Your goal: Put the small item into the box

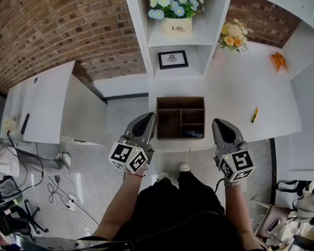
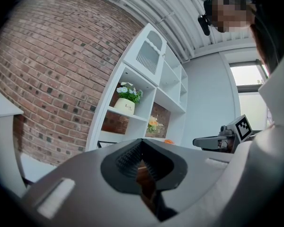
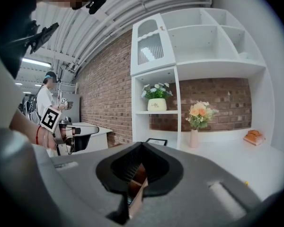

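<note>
Left claw (image 1: 147, 117) (closed) near box (image 1: 180, 101).

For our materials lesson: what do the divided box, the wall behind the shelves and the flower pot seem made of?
The divided box looks like wood or veneer: matte dark brown, thin flat panels. The wall looks like brick: rough reddish-brown courses with pale mortar lines, though it may only be facing. The flower pot is probably glazed ceramic: smooth cream-white with dark lettering, but plastic is possible.
</note>
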{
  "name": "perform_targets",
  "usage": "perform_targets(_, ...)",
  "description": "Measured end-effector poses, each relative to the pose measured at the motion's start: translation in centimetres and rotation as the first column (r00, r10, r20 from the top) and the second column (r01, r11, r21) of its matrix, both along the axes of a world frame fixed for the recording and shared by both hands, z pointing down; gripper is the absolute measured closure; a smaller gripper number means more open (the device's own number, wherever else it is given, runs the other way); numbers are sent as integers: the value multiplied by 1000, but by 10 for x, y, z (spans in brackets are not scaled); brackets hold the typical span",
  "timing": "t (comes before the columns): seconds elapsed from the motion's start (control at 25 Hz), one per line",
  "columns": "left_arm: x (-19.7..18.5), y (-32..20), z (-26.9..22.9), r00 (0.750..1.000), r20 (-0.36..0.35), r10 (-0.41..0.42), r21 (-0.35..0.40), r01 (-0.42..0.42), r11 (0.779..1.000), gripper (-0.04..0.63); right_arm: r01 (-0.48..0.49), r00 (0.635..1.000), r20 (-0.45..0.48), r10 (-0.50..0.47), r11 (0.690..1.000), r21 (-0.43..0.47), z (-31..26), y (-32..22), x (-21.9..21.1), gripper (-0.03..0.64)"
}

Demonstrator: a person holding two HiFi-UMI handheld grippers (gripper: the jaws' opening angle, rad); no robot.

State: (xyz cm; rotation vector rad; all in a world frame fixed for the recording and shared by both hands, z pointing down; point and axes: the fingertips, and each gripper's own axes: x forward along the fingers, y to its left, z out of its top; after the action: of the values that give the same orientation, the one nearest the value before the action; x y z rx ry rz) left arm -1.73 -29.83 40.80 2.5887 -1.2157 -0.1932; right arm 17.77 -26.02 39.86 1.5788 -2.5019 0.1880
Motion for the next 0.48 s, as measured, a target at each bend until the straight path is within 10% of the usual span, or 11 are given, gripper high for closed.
perform_targets(0.48, 6, -4, -6, 1000, -11, 5, 17, -4, 1000, 594, -3, 1000, 11, 2, 1000, 30, -8, -5, 3, 614)
